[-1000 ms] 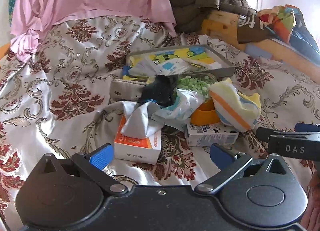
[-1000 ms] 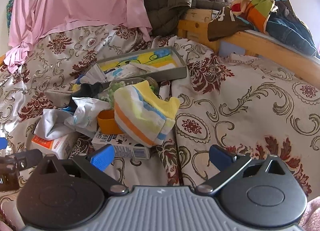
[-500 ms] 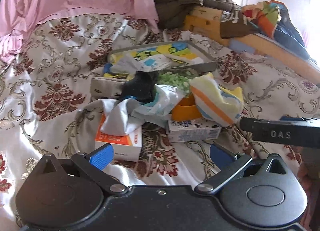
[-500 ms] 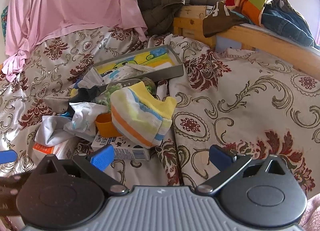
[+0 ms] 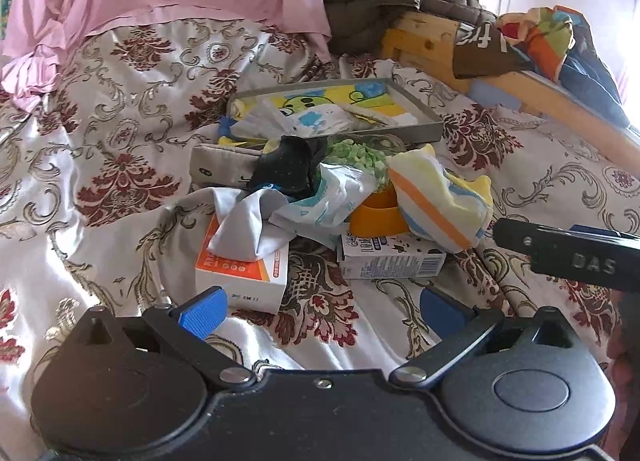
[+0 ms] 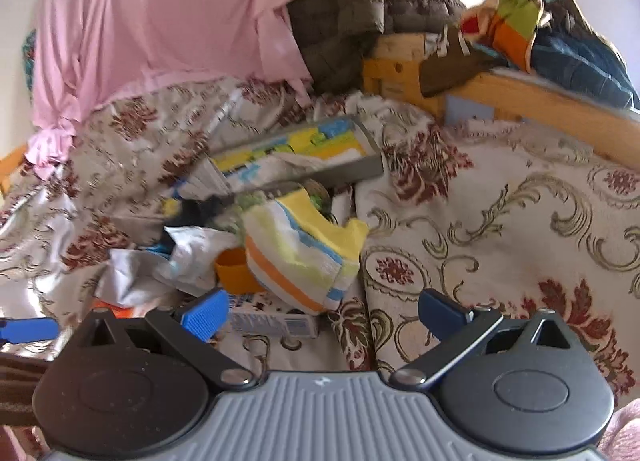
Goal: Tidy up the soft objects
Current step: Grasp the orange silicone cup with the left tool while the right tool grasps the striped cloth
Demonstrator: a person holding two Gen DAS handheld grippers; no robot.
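Both grippers, left gripper (image 5: 322,307) and right gripper (image 6: 324,309), hang spread wide with nothing in them over the bed (image 5: 100,149), while the striped sock (image 5: 438,203) lies draped on the orange cup (image 5: 378,217) just in front of the gray tray (image 5: 424,129).

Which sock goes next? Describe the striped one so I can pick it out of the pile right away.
Start at the grey tray in the middle of the floral bedspread; the clutter pile lies just in front of it. At the pile's right edge, the striped sock drapes over an orange cup and a white carton. It alone has pastel bands, an orange stripe and a yellow toe.
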